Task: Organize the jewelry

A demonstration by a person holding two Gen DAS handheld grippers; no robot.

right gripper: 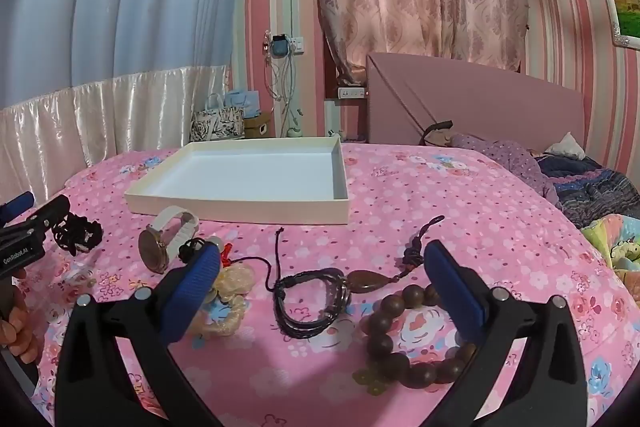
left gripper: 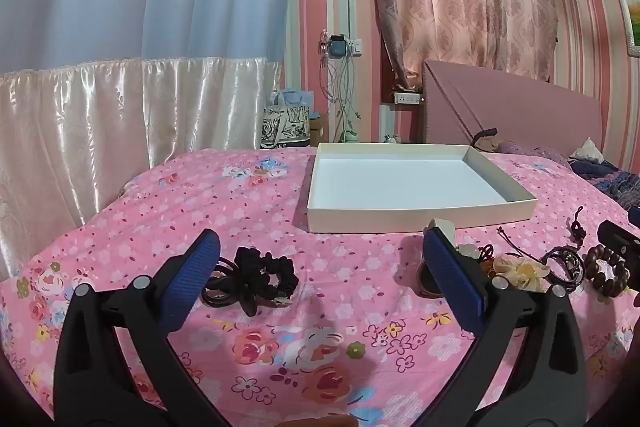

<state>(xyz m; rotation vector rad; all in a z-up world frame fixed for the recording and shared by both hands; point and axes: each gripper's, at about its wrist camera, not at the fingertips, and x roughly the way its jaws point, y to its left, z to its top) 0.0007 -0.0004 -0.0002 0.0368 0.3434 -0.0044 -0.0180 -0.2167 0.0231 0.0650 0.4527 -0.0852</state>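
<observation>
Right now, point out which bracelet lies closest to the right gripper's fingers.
The brown wooden bead bracelet: its loop runs against the right gripper's right-hand finger. The black braided cord bracelet lies between the open fingers, touching neither.

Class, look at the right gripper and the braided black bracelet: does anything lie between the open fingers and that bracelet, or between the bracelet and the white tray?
Nothing visible blocks the right gripper from the braided black bracelet. Toward the white tray, only bare bedspread and a thin black cord lie between.
</observation>
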